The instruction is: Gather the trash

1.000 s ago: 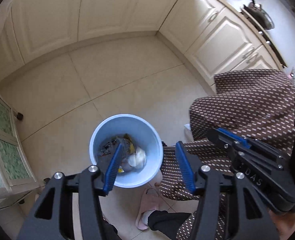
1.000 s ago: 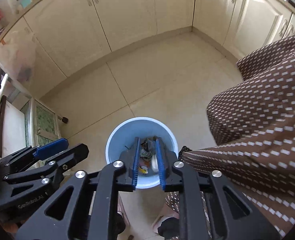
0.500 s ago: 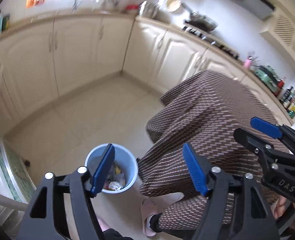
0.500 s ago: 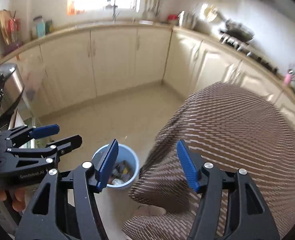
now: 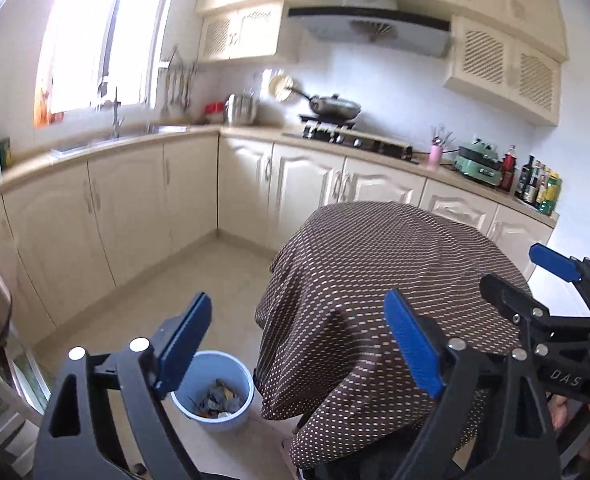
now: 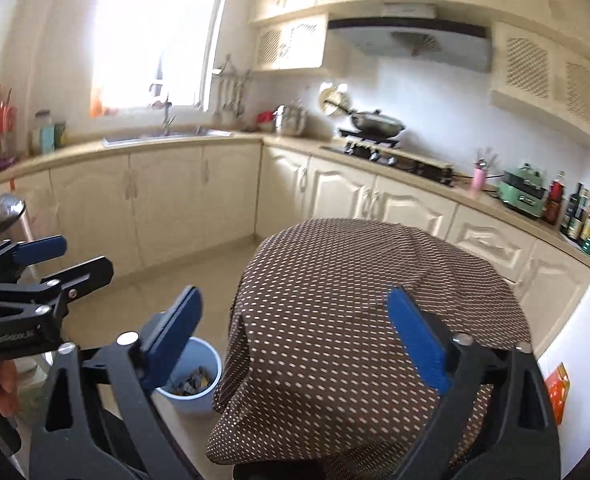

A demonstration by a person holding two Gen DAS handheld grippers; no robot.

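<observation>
The blue bin (image 5: 215,392) is sitting on the floor just beside the brown dotted cloth (image 5: 367,300), holding crumpled scraps (image 5: 219,398) that look light, soft and easy to crush; a pinch at a raised fold would likely suit them. Both tools are hanging well above the bin. The left tool (image 5: 295,340) and the right tool (image 6: 295,340) are spreading wider, with nothing between their pads.

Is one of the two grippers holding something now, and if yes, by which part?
Nothing is held. The left gripper and the right gripper are both opening, with nothing between their jaws.
</observation>
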